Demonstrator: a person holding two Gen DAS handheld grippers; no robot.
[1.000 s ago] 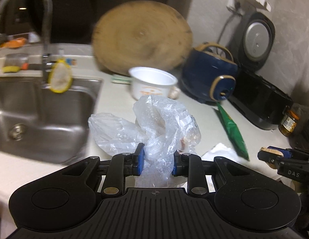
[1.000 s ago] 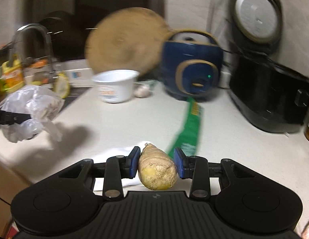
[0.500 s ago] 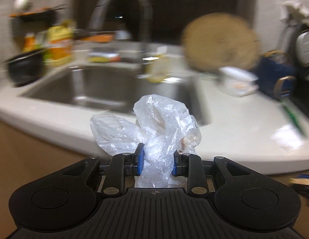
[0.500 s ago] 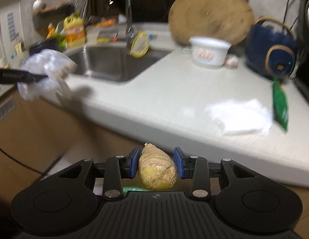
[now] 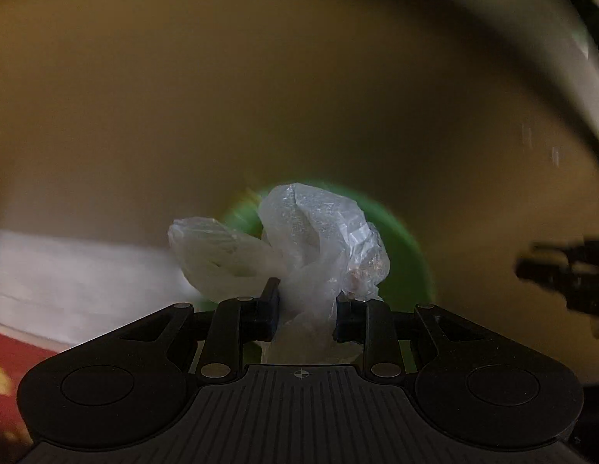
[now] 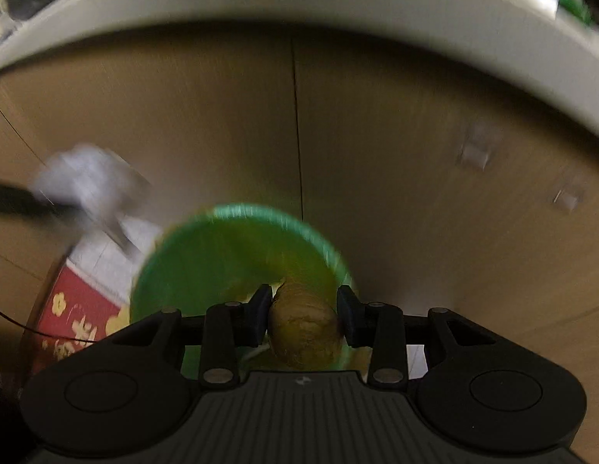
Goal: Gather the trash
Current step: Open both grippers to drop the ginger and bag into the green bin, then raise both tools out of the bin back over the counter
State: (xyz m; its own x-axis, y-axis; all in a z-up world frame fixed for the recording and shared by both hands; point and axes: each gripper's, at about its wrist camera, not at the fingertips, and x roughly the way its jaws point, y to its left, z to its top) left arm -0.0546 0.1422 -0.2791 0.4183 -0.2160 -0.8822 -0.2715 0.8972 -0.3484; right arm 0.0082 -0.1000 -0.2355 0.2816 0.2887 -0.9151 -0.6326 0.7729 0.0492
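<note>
My left gripper [image 5: 306, 311] is shut on a crumpled clear plastic bag [image 5: 318, 239], which bulges up and to the left of the pads. Behind the bag lies the blurred green bin [image 5: 407, 270]. My right gripper [image 6: 303, 315] is shut on a knobbly yellow-brown piece of ginger [image 6: 303, 328], held above the open green bin [image 6: 222, 255]. In the right wrist view the plastic bag [image 6: 86, 181] and the left gripper show blurred at the left, beside the bin. The right gripper shows dark at the right edge of the left wrist view.
Brown cabinet doors [image 6: 376, 135] stand behind the bin, under the white counter edge [image 6: 338, 4]. A red and white box [image 6: 79, 305] with yellow print sits on the floor left of the bin. A thin dark cable [image 6: 13, 323] runs at the lower left.
Both grippers have dropped from counter height to below the counter edge and tilted downward. The sink and counter have left view; the green bin now lies under both. Both grips are unchanged.
</note>
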